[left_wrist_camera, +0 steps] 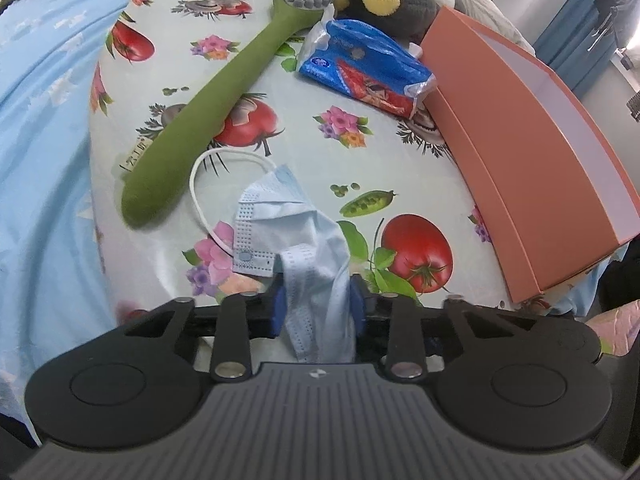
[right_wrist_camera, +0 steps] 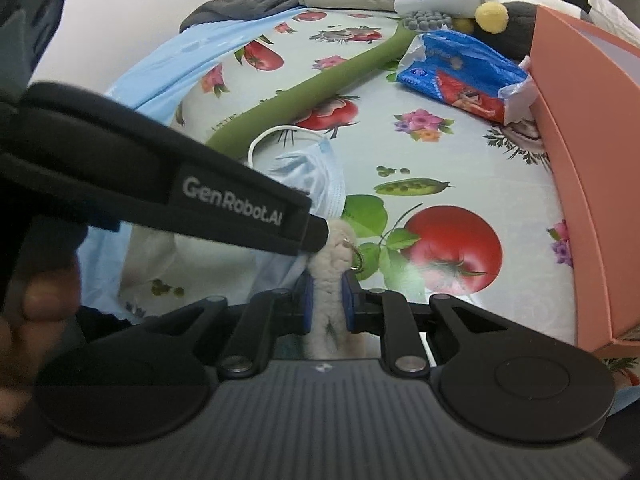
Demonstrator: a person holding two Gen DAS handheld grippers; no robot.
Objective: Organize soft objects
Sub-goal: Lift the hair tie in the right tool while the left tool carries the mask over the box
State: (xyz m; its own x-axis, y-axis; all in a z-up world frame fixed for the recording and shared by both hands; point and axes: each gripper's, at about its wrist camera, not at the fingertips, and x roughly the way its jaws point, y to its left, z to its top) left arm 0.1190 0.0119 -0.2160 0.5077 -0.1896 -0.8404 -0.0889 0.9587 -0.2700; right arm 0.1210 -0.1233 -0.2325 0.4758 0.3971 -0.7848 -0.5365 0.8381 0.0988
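Between my left gripper's (left_wrist_camera: 316,304) blue pads hangs a crumpled pale-blue pleated face mask (left_wrist_camera: 296,232), pinched tight. My right gripper (right_wrist_camera: 326,300) clamps a cream fleecy plush piece (right_wrist_camera: 332,280). Both loads sit low over the fruit-print tablecloth (left_wrist_camera: 320,128). At two o'clock, nearer my right, the salmon-pink cardboard box (left_wrist_camera: 532,168) runs lengthwise away toward one o'clock.

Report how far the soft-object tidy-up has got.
Done: nothing visibly stowed; the orange box shows only bare wall. In hand: the left tool grips the blue face mask; the right tool grips a cream fleecy item. Left: the green plush stick, blue tissue pack and dark plush toy.
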